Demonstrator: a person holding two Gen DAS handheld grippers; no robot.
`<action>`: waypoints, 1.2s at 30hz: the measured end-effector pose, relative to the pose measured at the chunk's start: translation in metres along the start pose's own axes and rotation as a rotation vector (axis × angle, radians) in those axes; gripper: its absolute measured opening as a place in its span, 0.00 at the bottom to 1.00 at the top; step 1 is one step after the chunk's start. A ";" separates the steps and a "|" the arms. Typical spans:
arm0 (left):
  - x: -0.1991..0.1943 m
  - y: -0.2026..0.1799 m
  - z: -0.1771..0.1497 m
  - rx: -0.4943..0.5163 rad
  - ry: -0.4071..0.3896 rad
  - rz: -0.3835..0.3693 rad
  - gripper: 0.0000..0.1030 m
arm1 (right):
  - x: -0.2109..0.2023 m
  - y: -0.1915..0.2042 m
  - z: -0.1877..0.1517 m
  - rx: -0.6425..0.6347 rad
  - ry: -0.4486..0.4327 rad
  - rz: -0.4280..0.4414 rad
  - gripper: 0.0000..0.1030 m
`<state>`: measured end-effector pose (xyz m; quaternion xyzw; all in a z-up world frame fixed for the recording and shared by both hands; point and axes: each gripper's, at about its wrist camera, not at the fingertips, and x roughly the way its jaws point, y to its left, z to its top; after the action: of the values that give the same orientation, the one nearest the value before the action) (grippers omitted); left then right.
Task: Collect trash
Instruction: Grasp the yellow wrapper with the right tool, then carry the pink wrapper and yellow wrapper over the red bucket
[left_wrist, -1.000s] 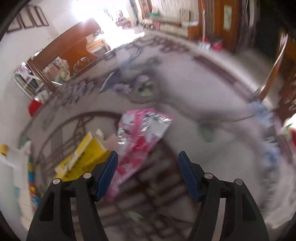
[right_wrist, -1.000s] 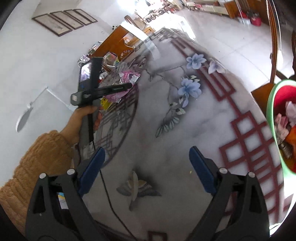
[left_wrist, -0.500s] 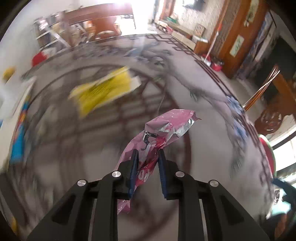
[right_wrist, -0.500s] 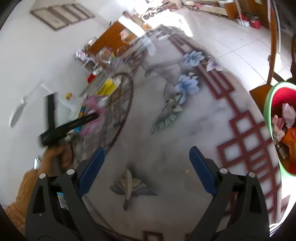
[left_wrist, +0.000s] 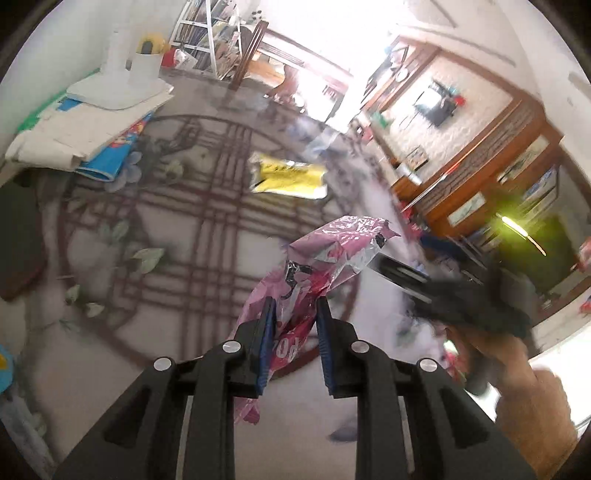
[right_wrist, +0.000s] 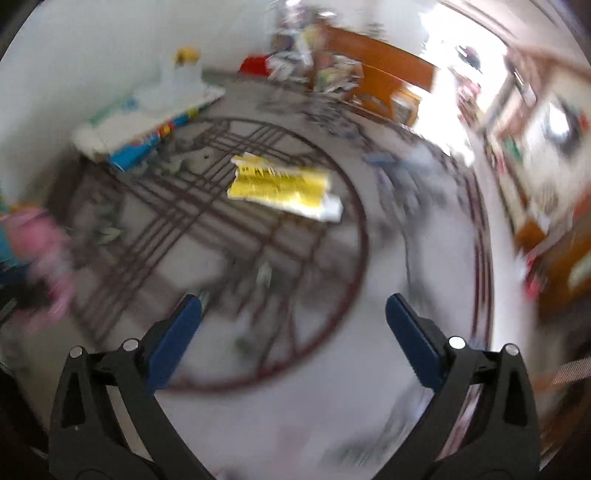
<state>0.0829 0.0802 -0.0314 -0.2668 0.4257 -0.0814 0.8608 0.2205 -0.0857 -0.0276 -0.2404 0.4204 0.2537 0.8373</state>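
left gripper (left_wrist: 292, 320): pinching pink wrapper (left_wrist: 325, 258), lifted clear of patterned floor (left_wrist: 177, 236)
right gripper (right_wrist: 293, 309): spread wide, holding nothing, above the floor
yellow wrapper (right_wrist: 280, 186): flat on floor, ahead of right gripper, well apart from pink wrapper
view: right wrist blurred

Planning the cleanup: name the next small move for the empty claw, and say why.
Probably bring the right claw, open and empty, down toward the yellow wrapper lying flat on the patterned table. The left claw is shut on the pink wrapper, so only the right is free.
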 end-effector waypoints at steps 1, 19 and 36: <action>0.003 -0.001 0.001 -0.026 0.004 -0.036 0.20 | 0.022 0.007 0.024 -0.089 0.042 -0.021 0.95; -0.002 0.056 0.011 -0.389 -0.123 -0.196 0.20 | 0.162 0.037 0.118 -0.409 0.356 -0.093 0.87; -0.007 0.050 0.011 -0.344 -0.124 -0.171 0.20 | 0.049 0.028 0.010 -0.004 0.280 0.181 0.28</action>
<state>0.0832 0.1295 -0.0478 -0.4495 0.3552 -0.0635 0.8171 0.2343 -0.0474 -0.0684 -0.2362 0.5525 0.2930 0.7437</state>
